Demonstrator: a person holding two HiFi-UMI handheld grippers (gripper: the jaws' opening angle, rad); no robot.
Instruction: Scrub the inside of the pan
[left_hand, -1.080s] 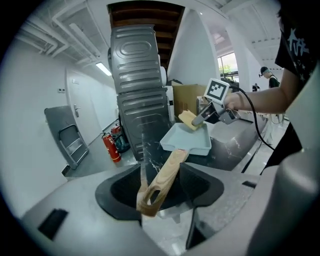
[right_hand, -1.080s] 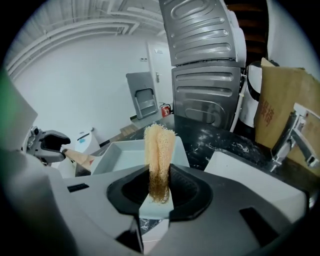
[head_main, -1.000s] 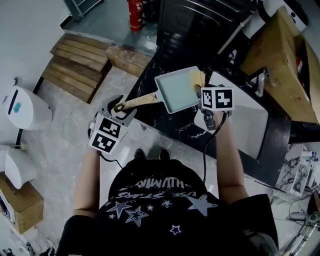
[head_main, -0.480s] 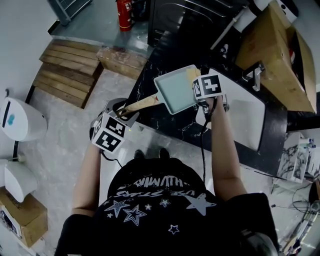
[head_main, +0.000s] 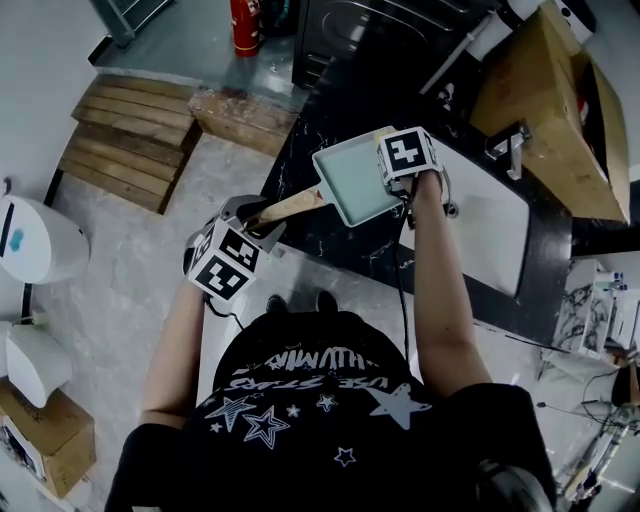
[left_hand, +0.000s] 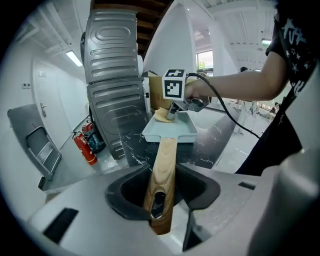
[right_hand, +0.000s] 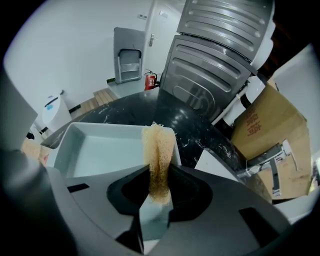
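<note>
A pale blue-grey square pan (head_main: 352, 180) rests on the black marble counter (head_main: 325, 110), its wooden handle (head_main: 290, 208) sticking out over the counter's edge. My left gripper (head_main: 255, 216) has the handle (left_hand: 162, 170) between its jaws, which are closing, and both pads touch the wood. My right gripper (head_main: 392, 160) is over the pan's far right corner, shut on a tan fibrous sponge (right_hand: 159, 155). The sponge's free end hangs at the pan's rim (right_hand: 165, 131), above the pale inside (right_hand: 100, 150). The left gripper view shows the sponge (left_hand: 161, 115) at the pan's back wall.
A white sink (head_main: 490, 225) with a faucet (head_main: 505, 150) lies right of the pan. A cardboard box (head_main: 545, 90) stands behind it, and a ribbed steel appliance (right_hand: 220, 55) rises at the counter's far edge. A wooden pallet (head_main: 135, 135) and a fire extinguisher (head_main: 243, 18) are on the floor.
My right gripper has carried the sponge from the pan's right edge over its far right corner. The left gripper stays at the handle's end.
</note>
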